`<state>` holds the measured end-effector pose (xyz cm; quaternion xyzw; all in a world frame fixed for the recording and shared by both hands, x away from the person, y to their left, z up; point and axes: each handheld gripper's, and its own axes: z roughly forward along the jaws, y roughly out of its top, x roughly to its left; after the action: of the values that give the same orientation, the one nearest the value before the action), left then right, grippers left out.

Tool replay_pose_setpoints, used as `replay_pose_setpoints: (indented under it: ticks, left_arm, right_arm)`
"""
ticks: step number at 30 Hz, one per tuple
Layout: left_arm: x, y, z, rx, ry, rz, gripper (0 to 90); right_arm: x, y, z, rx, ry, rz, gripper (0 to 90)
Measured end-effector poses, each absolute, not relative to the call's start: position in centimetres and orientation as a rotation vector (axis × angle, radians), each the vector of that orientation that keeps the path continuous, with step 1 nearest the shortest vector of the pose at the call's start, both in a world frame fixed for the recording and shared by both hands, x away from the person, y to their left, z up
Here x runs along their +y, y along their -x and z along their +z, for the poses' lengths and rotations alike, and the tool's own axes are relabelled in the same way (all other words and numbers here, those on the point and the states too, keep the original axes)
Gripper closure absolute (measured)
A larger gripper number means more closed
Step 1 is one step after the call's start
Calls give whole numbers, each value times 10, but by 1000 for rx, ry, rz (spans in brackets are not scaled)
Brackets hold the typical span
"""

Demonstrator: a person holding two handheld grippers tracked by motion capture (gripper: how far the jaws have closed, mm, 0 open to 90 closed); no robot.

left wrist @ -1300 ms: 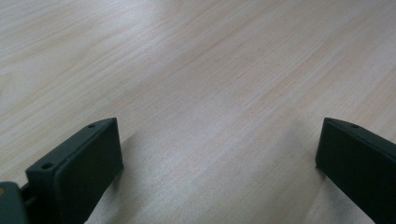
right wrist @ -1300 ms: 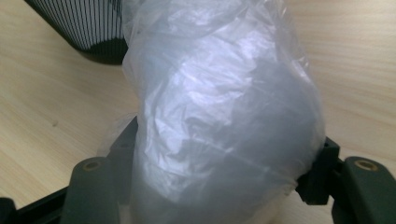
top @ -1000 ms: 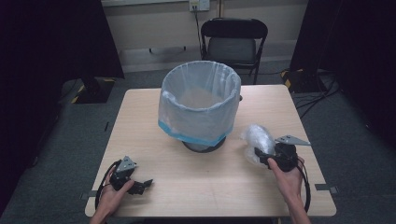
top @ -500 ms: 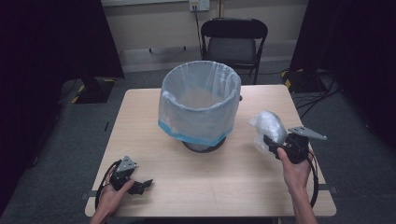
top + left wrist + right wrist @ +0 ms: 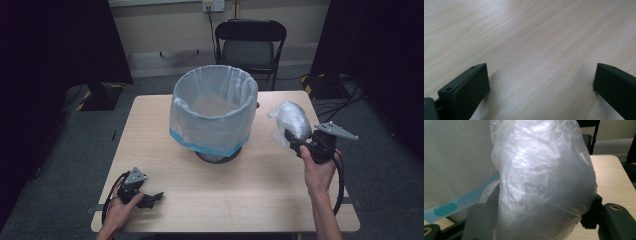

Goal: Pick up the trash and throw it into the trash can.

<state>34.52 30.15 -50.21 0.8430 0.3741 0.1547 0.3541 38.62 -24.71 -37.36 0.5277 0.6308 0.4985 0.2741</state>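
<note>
A round bin lined with a clear bag with a blue hem stands in the middle of the wooden table. My right gripper is lifted off the table to the right of the bin, shut on a crumpled wad of clear plastic. In the right gripper view the plastic wad bulges up between the jaws, with the bin liner close on the left. My left gripper rests at the table's front left, open, its fingers spread over bare wood.
A black folding chair stands behind the table's far edge. Cables lie on the floor at the right. The table's front middle and far left lie bare.
My right gripper has risen with the plastic wad and moved farther from me, up to the level of the bin's rim. The left gripper has stayed put.
</note>
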Motion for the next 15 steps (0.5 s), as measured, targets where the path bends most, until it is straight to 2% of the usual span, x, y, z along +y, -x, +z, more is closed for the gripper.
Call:
replay_pose_setpoints:
  ticks: [15]
  left_arm:
    - [302,-345,-502,966,-2180,399,0]
  right_arm:
    - [-239,-398,-329,1620,-1320,1407,393]
